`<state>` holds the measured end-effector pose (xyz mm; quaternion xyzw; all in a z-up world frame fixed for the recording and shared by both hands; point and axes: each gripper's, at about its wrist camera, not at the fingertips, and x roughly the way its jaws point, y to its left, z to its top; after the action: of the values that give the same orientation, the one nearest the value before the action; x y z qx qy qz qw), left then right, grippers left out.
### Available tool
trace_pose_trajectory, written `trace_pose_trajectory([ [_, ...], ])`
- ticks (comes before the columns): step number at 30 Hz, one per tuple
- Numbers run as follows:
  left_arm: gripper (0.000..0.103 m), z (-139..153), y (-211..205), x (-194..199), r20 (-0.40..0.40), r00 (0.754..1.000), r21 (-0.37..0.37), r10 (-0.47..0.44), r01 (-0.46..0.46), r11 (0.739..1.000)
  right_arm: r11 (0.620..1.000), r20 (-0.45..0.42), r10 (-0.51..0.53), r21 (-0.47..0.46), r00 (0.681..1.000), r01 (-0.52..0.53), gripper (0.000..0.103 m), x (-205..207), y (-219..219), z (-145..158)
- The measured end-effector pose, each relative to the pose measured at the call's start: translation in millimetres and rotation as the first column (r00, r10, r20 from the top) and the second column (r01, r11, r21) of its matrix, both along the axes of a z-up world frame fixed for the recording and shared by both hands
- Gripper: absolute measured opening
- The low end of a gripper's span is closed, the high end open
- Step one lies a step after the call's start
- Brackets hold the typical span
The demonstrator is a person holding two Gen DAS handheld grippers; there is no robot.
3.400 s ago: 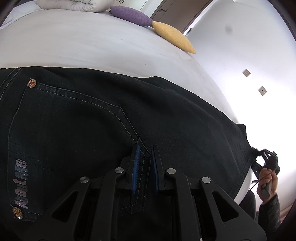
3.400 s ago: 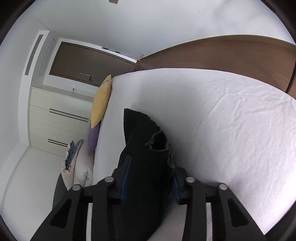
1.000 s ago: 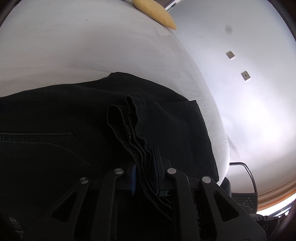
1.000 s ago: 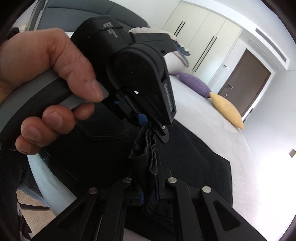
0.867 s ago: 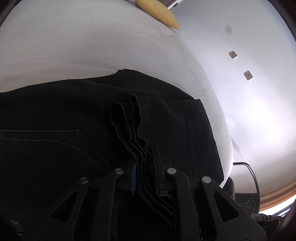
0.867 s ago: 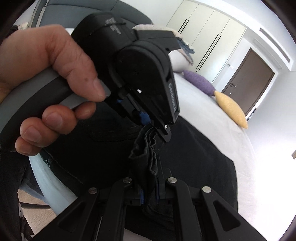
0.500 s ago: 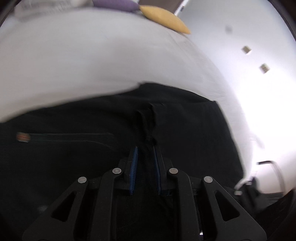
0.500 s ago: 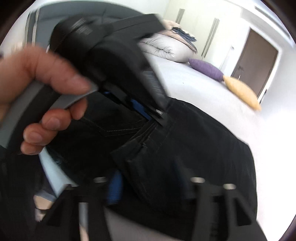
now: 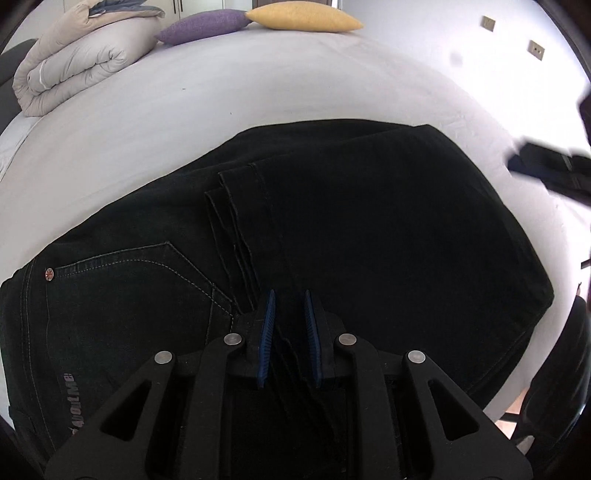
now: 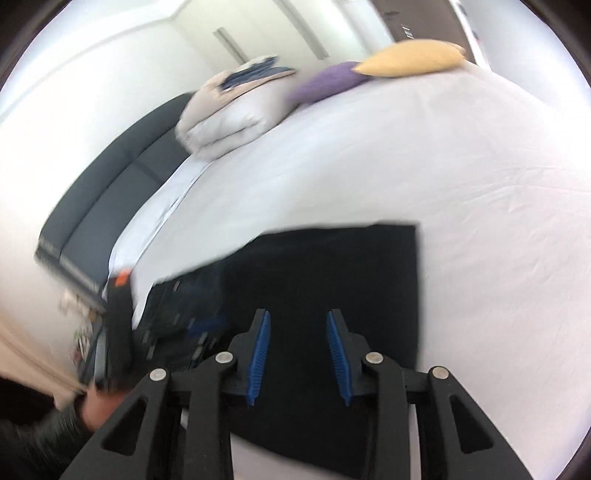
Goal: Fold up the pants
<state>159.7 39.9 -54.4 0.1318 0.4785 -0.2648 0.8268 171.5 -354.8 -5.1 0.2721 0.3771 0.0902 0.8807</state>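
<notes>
Black jeans (image 9: 369,229) lie folded on the white bed (image 9: 258,85), the leg hems laid over the seat beside a stitched back pocket (image 9: 133,288). My left gripper (image 9: 290,306) hovers just above the hems, its blue pads slightly apart with nothing between them. In the right wrist view the jeans (image 10: 332,273) lie flat below my right gripper (image 10: 297,332), which is open and empty. The right gripper shows blurred at the right edge of the left wrist view (image 9: 550,170). The left gripper shows blurred at the lower left of the right wrist view (image 10: 118,332).
A folded beige duvet (image 9: 77,62), a purple pillow (image 9: 203,20) and a yellow pillow (image 9: 303,14) lie at the far end of the bed. A dark headboard (image 10: 103,184) runs along the left. The bed's near edge is just below the jeans.
Both grippers have let go of the leg hems, which now lie flat on the seat of the jeans. The right gripper has opened wide and swung away to the right.
</notes>
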Motion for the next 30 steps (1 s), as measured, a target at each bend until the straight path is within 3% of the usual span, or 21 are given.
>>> trace_pose_trajectory([
  [4, 0.017, -3.1, -9.1, 0.5, 0.005, 1.0, 0.026, 0.003, -0.003, 1.0, 0.994, -0.053, -0.007, 0.108, 0.999, 0.012, 0.036, 48.5, -38.6, -22.7],
  [7, 0.017, -3.1, -11.0, -2.0, 0.014, 1.0, 0.034, 0.006, -0.007, 0.999, 0.985, -0.142, -0.023, 0.163, 0.99, 0.047, 0.035, 57.9, -35.0, -64.5],
  [9, 0.017, -4.2, -11.7, -6.6, 0.017, 1.0, 0.035, 0.008, -0.009, 0.999, 0.983, -0.164, -0.022, 0.177, 0.986, 0.051, 0.026, 44.3, -31.1, -88.3],
  [14, 0.017, -4.8, -28.9, -4.2, 0.021, 1.0, 0.038, 0.015, -0.016, 0.999, 0.982, -0.161, 0.027, 0.189, 0.987, 0.004, 0.023, -0.5, -0.3, -82.9],
  [23, 0.017, -4.1, -20.0, -7.5, 0.024, 1.0, 0.03, 0.019, -0.02, 0.999, 0.979, -0.178, 0.105, 0.193, 0.978, -0.07, 0.028, -81.0, 50.2, -71.6],
  [30, 0.017, -8.1, -9.2, -7.6, 0.021, 0.999, -0.009, 0.026, -0.026, 1.0, 0.976, -0.206, 0.049, 0.216, 0.977, -0.004, 0.028, -78.7, 54.0, -86.3],
])
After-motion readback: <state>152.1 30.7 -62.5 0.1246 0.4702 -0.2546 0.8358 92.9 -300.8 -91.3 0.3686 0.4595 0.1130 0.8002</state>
